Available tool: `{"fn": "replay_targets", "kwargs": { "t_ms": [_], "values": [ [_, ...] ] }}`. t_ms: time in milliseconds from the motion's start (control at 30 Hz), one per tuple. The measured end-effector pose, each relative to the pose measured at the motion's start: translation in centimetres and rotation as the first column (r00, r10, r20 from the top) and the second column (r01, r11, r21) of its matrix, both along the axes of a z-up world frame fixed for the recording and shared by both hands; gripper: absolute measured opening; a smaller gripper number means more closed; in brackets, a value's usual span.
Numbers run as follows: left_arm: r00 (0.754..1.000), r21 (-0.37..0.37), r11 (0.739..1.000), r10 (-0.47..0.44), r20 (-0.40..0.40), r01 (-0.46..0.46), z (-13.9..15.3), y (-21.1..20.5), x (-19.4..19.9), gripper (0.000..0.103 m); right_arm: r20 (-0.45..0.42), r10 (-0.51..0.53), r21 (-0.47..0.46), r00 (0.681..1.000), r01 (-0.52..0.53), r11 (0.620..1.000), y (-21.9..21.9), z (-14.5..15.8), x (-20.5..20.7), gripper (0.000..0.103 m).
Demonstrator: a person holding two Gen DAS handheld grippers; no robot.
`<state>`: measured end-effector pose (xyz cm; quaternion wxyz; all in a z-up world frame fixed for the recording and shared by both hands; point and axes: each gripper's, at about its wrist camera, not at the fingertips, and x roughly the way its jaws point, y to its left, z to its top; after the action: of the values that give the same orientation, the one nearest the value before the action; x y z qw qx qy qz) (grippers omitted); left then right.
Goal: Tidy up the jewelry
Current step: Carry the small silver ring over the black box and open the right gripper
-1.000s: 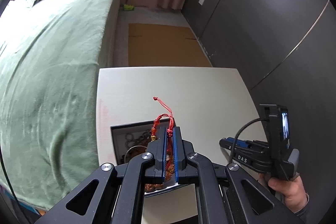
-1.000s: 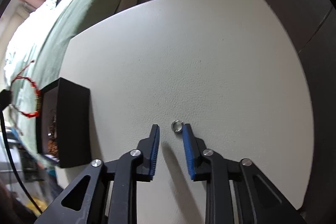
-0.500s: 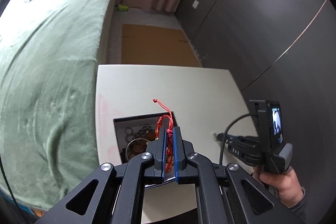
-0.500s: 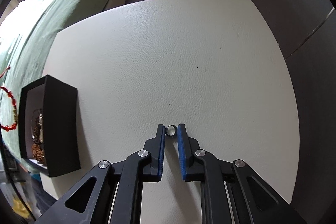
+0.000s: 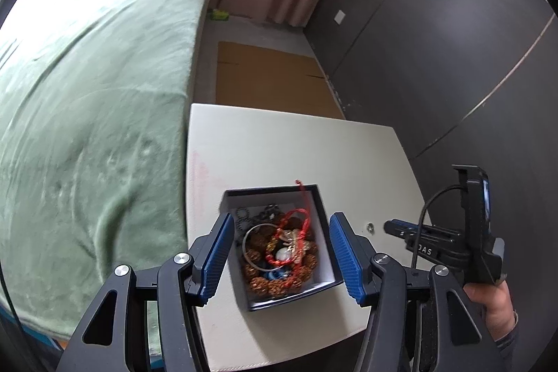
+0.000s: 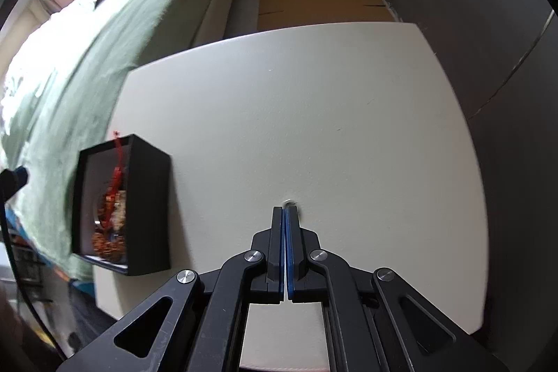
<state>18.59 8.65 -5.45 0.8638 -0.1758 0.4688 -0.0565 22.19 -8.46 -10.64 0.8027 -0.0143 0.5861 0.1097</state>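
A black jewelry box [image 5: 324,208] stands on the white table [image 5: 279,149] and holds beads, a bangle and the red cord bracelet [image 5: 291,237]. My left gripper [image 5: 279,253] is open and empty above the box. My right gripper [image 6: 284,210] has its jaws closed together, and the small silver ring [image 6: 290,203] shows just beyond its tips. In the left wrist view the ring [image 5: 369,227] lies on the table just ahead of the right gripper [image 5: 389,227]. The box also shows in the right wrist view [image 6: 150,208], to the left.
A green bed [image 5: 87,93] runs along the table's left side. A dark wardrobe wall [image 5: 453,58] is on the right. Cardboard [image 5: 268,82] lies on the floor beyond the table.
My left gripper opened and the red cord bracelet dropped into the box. My right gripper closed its jaws at the ring.
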Motion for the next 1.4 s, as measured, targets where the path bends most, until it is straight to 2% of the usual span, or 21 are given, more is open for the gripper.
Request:
{"fn": "replay_targets", "kwargs": {
  "t_ms": [33,67,133,300,333,367,400,433,533,667,767,933,1033,1100,1133,1167,1300,1400],
  "values": [
    [1.000,0.000,1.000,0.003,-0.002,-0.003,-0.1,0.2,-0.1,0.058,-0.013,0.003,-0.010,1.000,-0.003,1.000,0.4,-0.2,0.2,0.012],
    [1.000,0.001,1.000,0.006,-0.004,-0.006,-0.1,0.4,-0.2,0.059,-0.029,0.005,-0.013,1.000,-0.005,1.000,0.6,-0.6,0.5,0.031],
    [1.000,0.007,1.000,0.013,-0.006,-0.012,-0.1,0.7,-0.5,0.063,-0.014,0.018,-0.019,1.000,-0.018,1.000,0.6,-0.7,0.3,0.042],
    [0.999,0.007,0.999,0.039,-0.011,-0.039,-0.3,1.7,-0.9,0.066,-0.040,0.042,-0.067,0.998,-0.044,0.997,1.8,-2.3,0.9,0.041],
    [0.999,0.009,0.999,0.042,-0.013,-0.042,-0.3,1.8,-0.9,0.066,-0.043,0.042,-0.079,0.998,-0.045,0.996,1.9,-2.7,1.0,0.038],
    [0.999,0.009,0.999,0.043,-0.015,-0.043,-0.4,1.9,-0.9,0.066,-0.053,0.043,-0.096,0.998,-0.048,0.994,2.2,-3.3,1.2,0.028],
    [0.999,0.008,0.999,0.045,-0.015,-0.044,-0.4,2.0,-0.9,0.066,-0.067,0.042,-0.108,0.997,-0.049,0.993,2.3,-3.7,1.2,0.025],
    [0.999,0.006,0.999,0.046,-0.015,-0.046,-0.4,2.1,-1.0,0.066,-0.041,0.046,-0.124,0.998,-0.051,0.991,2.3,-3.5,1.0,0.018],
    [0.999,0.004,0.999,0.043,-0.011,-0.043,-0.4,2.1,-1.0,0.066,-0.055,0.049,-0.141,0.997,-0.056,0.988,2.7,-3.6,1.1,0.014],
    [0.999,0.004,0.999,0.040,-0.003,-0.040,-0.2,2.2,-1.4,0.066,-0.029,0.030,-0.103,0.999,-0.033,0.994,2.1,-2.1,0.6,0.014],
    [0.999,-0.005,0.999,0.050,0.007,-0.050,0.1,2.4,-1.7,0.066,0.009,0.047,-0.023,0.999,-0.046,0.999,2.4,0.4,-0.2,0.014],
    [0.998,-0.002,0.999,0.055,0.026,-0.055,1.1,2.7,-2.5,0.066,0.103,0.139,0.110,0.985,-0.150,0.983,5.6,5.8,-2.4,0.014],
    [0.997,0.003,0.997,0.071,0.044,-0.071,1.9,3.3,-3.2,0.066,0.128,0.175,0.189,0.976,-0.197,0.962,7.6,7.6,-2.9,0.014],
    [0.994,0.010,0.996,0.091,0.058,-0.091,2.5,3.9,-3.8,0.066,0.161,0.213,0.258,0.964,-0.249,0.933,9.1,8.4,-3.5,0.023],
    [0.993,0.011,0.995,0.097,0.062,-0.098,2.7,4.1,-4.0,0.066,0.173,0.218,0.263,0.961,-0.258,0.929,9.5,8.7,-3.7,0.043],
    [0.993,0.011,0.995,0.102,0.066,-0.103,2.9,4.2,-4.1,0.066,0.185,0.205,0.250,0.961,-0.248,0.936,9.7,8.8,-4.0,0.058],
    [0.990,0.006,0.993,0.113,0.086,-0.114,3.7,4.3,-4.9,0.067,0.184,0.187,0.249,0.965,-0.230,0.941,8.7,9.0,-4.9,0.061],
    [0.988,0.012,0.993,0.113,0.102,-0.115,4.2,3.9,-5.5,0.074,0.180,0.170,0.244,0.969,-0.212,0.946,8.0,9.1,-5.4,0.061]
  ]
}}
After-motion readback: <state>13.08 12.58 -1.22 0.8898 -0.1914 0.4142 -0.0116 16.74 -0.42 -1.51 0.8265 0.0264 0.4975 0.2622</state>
